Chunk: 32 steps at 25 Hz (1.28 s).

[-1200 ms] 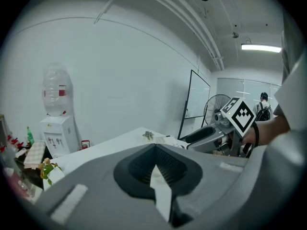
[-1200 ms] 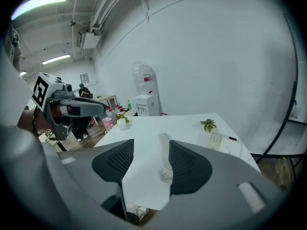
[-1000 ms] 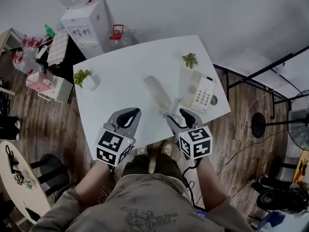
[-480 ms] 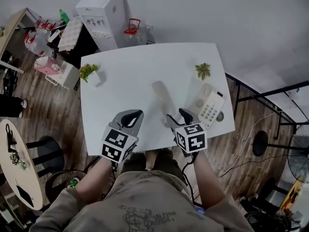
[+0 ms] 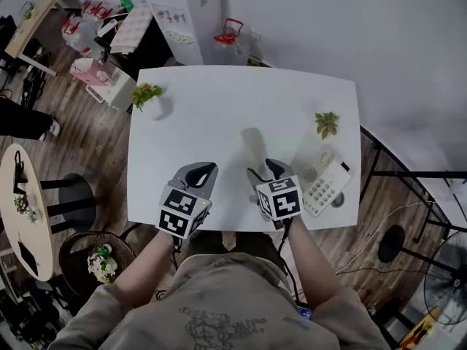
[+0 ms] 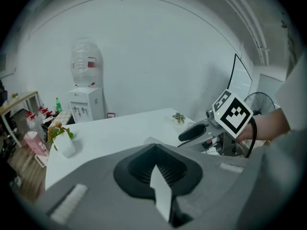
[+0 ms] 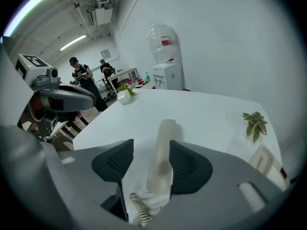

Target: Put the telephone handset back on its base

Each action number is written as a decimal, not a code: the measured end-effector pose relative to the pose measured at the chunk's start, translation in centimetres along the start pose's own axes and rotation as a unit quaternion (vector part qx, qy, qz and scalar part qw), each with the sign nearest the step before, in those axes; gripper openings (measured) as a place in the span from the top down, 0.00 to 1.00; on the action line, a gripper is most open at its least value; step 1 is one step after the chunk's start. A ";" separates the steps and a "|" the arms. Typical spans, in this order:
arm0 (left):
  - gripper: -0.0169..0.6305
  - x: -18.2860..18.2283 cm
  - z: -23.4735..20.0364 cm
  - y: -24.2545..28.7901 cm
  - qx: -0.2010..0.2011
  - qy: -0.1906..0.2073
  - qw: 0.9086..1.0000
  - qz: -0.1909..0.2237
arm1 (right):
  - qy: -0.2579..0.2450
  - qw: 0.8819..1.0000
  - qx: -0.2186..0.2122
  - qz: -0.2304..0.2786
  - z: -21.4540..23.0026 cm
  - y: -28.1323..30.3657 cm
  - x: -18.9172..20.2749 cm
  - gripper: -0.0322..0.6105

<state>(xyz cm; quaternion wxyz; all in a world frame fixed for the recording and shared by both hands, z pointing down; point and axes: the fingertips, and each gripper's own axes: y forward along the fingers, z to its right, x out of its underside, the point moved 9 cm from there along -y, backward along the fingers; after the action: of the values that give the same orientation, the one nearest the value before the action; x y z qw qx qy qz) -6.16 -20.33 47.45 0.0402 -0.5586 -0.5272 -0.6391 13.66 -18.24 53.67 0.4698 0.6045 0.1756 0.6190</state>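
— where's the phone right now?

— the pale, elongated plastic telephone handset (image 5: 253,146) lies flat on the white rectangular table (image 5: 197,122), off its cradle. the white push-button telephone base (image 5: 326,184) sits to its right, near the table's front right corner, and the two are apart. a small green potted plant (image 5: 326,122) stands just beyond the base.

— and your right gripper?

— my right gripper (image 5: 266,172) is angled down at the near end of the handset. looking along it, its fingers (image 7: 189,164) stand wide apart with the handset (image 7: 163,152) running up between them. there's a clear gap on the left side, so nothing is pinched. the coiled cord (image 7: 139,210) curls out from the handset's near end, under the fingers.

— the left one?

— my left gripper (image 5: 197,175) hangs over the table's front edge, left of the handset and not touching it. its dark fingers (image 6: 144,164) are pressed together, with nothing between them.
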 end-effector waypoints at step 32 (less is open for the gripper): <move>0.97 5.2 -0.5 -0.1 -0.052 -0.064 0.996 -0.033 | 0.041 0.998 0.042 -0.027 2.3 8.2 1.1 0.57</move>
<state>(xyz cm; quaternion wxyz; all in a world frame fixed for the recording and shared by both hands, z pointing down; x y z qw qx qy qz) -8.50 -17.86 51.42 -0.0441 -0.5824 -0.5124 -0.6295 12.90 -22.24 61.29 0.4529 0.5930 0.2362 0.6224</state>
